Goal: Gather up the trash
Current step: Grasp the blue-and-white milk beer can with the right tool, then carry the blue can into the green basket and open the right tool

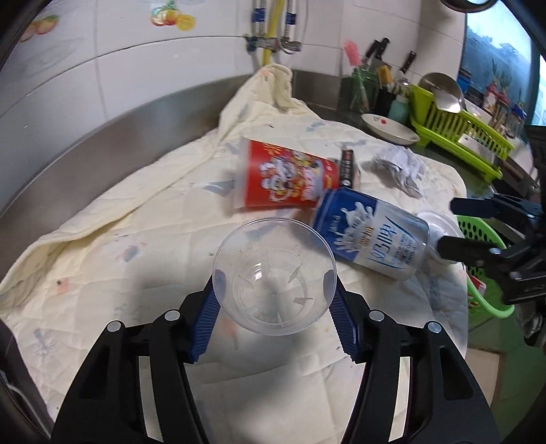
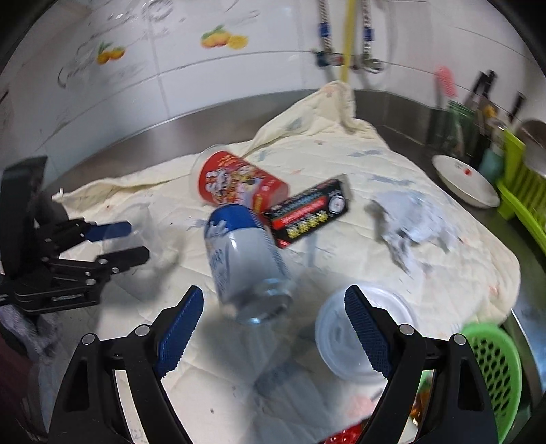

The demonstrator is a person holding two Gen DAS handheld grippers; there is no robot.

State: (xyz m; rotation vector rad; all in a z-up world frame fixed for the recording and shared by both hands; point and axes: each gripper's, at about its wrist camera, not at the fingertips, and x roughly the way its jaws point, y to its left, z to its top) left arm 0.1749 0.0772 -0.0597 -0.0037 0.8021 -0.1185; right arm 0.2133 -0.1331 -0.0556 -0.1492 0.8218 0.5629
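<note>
Quilted cloth (image 1: pixel 102 259); left claw (image 1: pixel 274 283) grips clear cup (image 1: pixel 273 273), empty; right claw (image 2: pixel 273 328) open; green basket (image 2: pixel 498 369) beside

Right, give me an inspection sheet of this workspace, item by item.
Surface: cream quilted cloth, stained, spread over a steel counter.
Job's things: clear plastic cup in the left claw; red paper cup, blue-white can, black box, all lying down; crumpled paper; white lid; green basket at the cloth's edge.
Clutter: white dish, green rack, knives.
Grippers: left shut on the cup; right claw open, near the can and lid.
Cables: nothing seen.
Surroundings: tiled wall, hoses.
</note>
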